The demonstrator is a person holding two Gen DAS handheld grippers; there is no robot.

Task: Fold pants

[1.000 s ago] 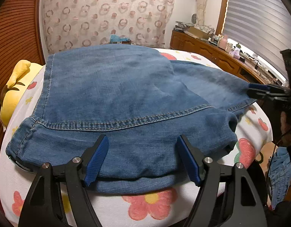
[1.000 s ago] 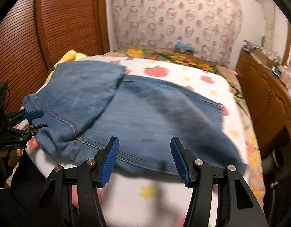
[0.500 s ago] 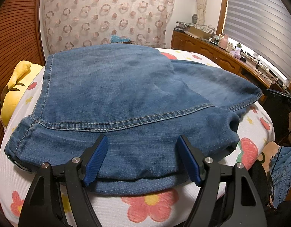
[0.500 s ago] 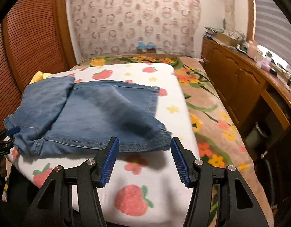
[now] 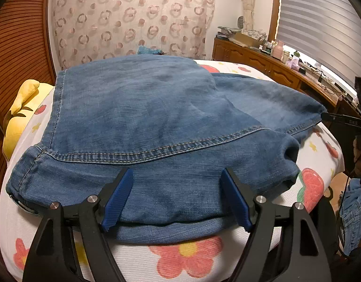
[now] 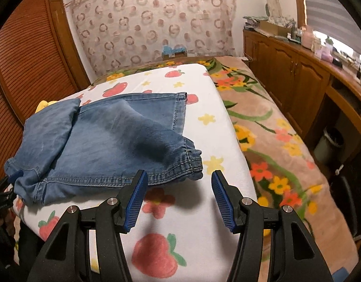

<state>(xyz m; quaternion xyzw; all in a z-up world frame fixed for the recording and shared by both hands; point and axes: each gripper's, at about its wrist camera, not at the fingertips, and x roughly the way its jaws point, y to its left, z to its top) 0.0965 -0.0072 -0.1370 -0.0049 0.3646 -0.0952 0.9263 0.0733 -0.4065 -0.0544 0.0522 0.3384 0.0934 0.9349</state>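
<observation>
Blue jeans point(image 5: 157, 117) lie folded on a bed, the waist part doubled over the legs. My left gripper point(image 5: 175, 176) stands open over the near folded edge, its blue pads point(image 5: 117, 199) resting on the denim without pinching it. In the right wrist view the jeans point(image 6: 105, 141) stretch away to the left, with both leg hems point(image 6: 192, 162) pointing at me. My right gripper point(image 6: 179, 176) is open just in front of the nearer hem, above the white cover, with nothing between its pads.
The bed carries a white cover point(image 6: 204, 122) printed with strawberries and flowers, over a floral blanket point(image 6: 274, 141). Wooden cabinets point(image 6: 298, 75) line the right side, louvred doors point(image 6: 27, 58) the left. A yellow plush point(image 5: 18, 108) sits at the bed's left edge.
My right gripper has slid rightwards along the jeans to the leg hems and rolled level. In the left wrist view it has drawn back from the hem. The left gripper has stayed put.
</observation>
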